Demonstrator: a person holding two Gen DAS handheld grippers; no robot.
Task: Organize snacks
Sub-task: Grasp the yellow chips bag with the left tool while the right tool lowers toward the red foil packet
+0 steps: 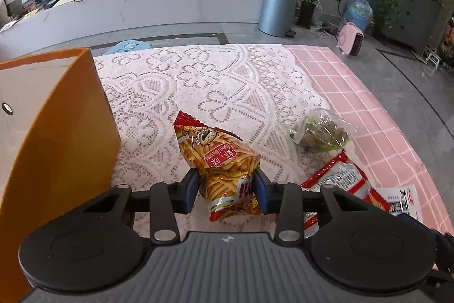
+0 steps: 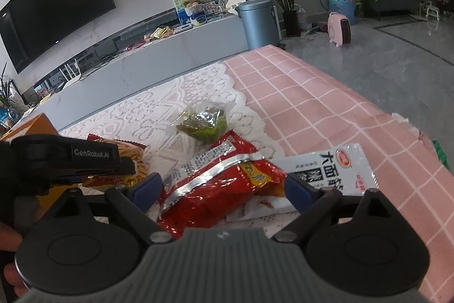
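Observation:
My left gripper (image 1: 227,190) is shut on a red and yellow fries snack bag (image 1: 221,158) and holds it just above the lace cloth. An orange box (image 1: 56,127) stands open at its left. My right gripper (image 2: 224,189) is open, its blue pads either side of a red snack packet (image 2: 218,189) that lies on the table. A white packet (image 2: 337,169) lies under and to the right of the red one. A clear bag of green snacks (image 2: 204,121) lies further out; it also shows in the left wrist view (image 1: 320,131). The left gripper's body (image 2: 71,161) shows at left.
The table has a pink checked cloth (image 2: 312,104) with a white lace cover (image 1: 198,81) over its left part. The table's right edge drops to a grey floor. A TV counter, a grey bin (image 1: 278,7) and plants stand beyond the table.

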